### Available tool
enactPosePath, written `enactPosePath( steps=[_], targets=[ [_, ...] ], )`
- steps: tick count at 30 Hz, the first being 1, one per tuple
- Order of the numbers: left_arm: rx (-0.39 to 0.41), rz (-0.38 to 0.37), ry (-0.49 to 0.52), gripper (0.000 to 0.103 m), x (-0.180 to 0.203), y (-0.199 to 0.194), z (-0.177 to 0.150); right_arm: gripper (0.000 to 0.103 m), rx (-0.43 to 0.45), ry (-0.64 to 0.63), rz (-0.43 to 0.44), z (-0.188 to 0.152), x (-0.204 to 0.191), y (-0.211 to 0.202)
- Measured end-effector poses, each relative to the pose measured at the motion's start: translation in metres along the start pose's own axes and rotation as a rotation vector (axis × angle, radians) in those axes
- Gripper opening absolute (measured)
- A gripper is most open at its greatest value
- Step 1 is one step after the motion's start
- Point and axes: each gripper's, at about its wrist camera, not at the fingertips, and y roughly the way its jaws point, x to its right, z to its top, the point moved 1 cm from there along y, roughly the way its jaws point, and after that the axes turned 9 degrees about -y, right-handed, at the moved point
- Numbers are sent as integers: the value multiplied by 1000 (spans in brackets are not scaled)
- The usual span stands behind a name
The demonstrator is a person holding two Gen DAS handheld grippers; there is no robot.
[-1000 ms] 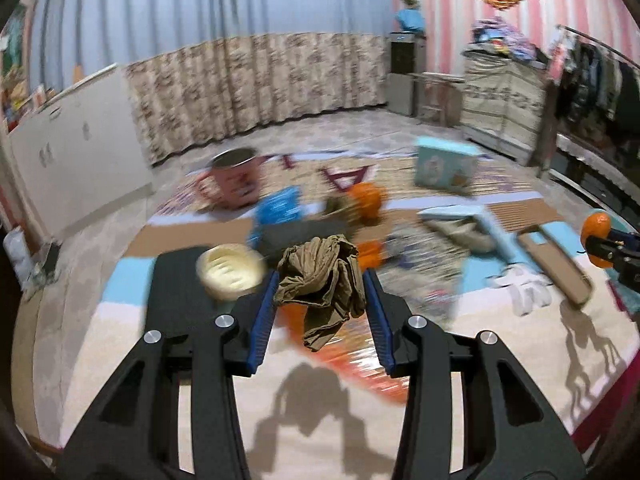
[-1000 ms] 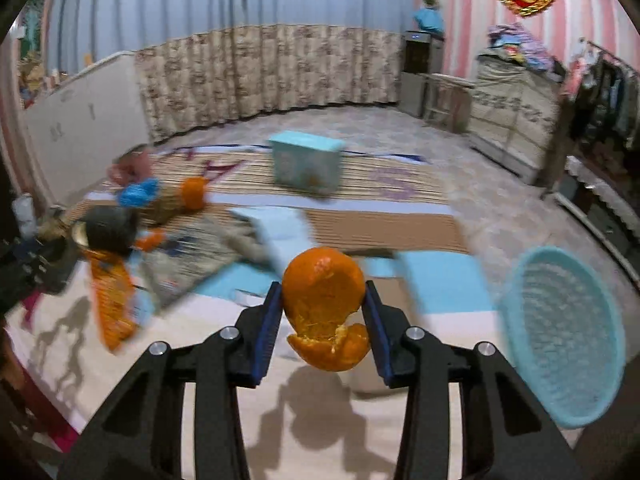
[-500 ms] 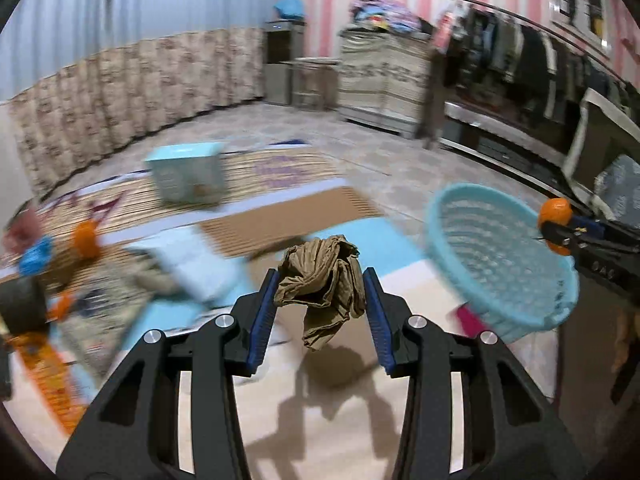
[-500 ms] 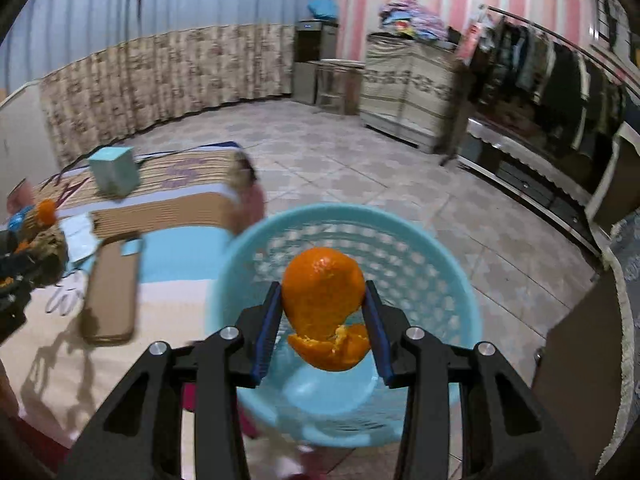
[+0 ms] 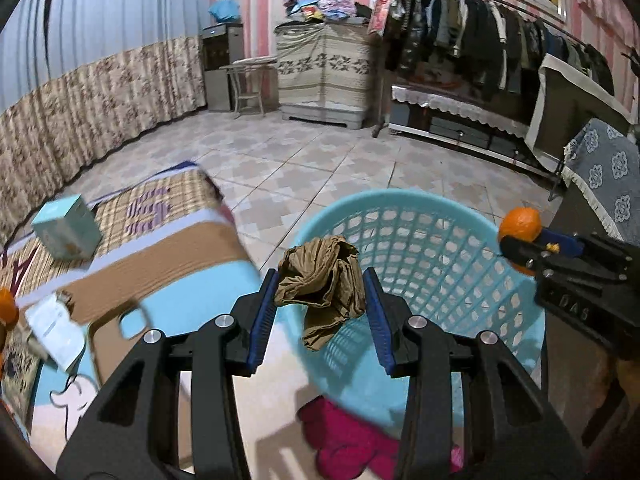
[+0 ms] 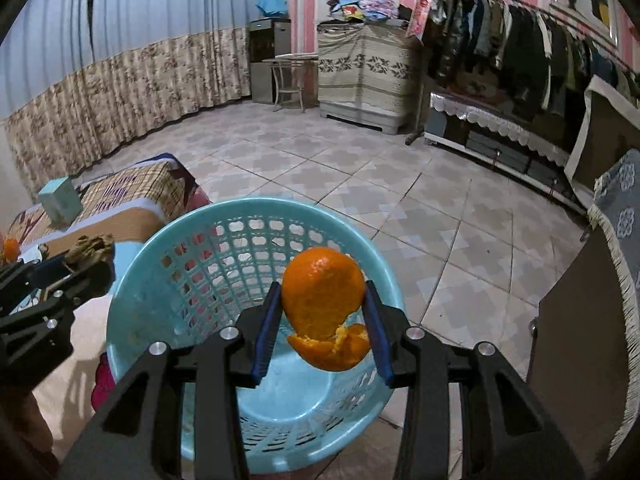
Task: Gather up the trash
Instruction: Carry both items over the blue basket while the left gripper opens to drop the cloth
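Left gripper (image 5: 318,300) is clenching a crumpled brown wrapper (image 5: 322,280), hanging over the near left rim of the turquoise basket (image 6: 160,248). Right gripper (image 6: 322,316) is pinching orange peel (image 6: 324,312), sitting farther in, directly above the basket's floor. Only the left view is showing something red (image 5: 344,436) under the basket.

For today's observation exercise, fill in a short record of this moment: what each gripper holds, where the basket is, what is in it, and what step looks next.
left gripper: shut on crumpled brown wrapper, at the basket's near rim
right gripper: shut on orange peel, over the basket's opening
basket: light blue, perforated, tilted toward the cameras
basket contents: none visible
likely next step: open both grippers to drop the trash in
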Motion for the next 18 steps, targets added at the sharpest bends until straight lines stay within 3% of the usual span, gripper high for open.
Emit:
enactPosePath(
  steps=[7, 8, 10, 14, 18],
  targets=[
    [9, -18, 13, 45, 11, 19, 7, 41, -1, 32, 7, -8, -5, 11],
    [15, -16, 20, 48, 13, 20, 7, 41, 0, 33, 7, -8, -6, 12],
    [33, -1, 18, 64, 13, 19, 9, 41, 1, 31, 6, -9, -5, 11],
    [40, 13, -14, 69, 3, 16, 11, 41, 3, 25, 5, -11, -8, 15],
    [60, 46, -51, 81, -12, 6, 10, 41, 2, 30, 13, -16, -16, 19]
  ],
)
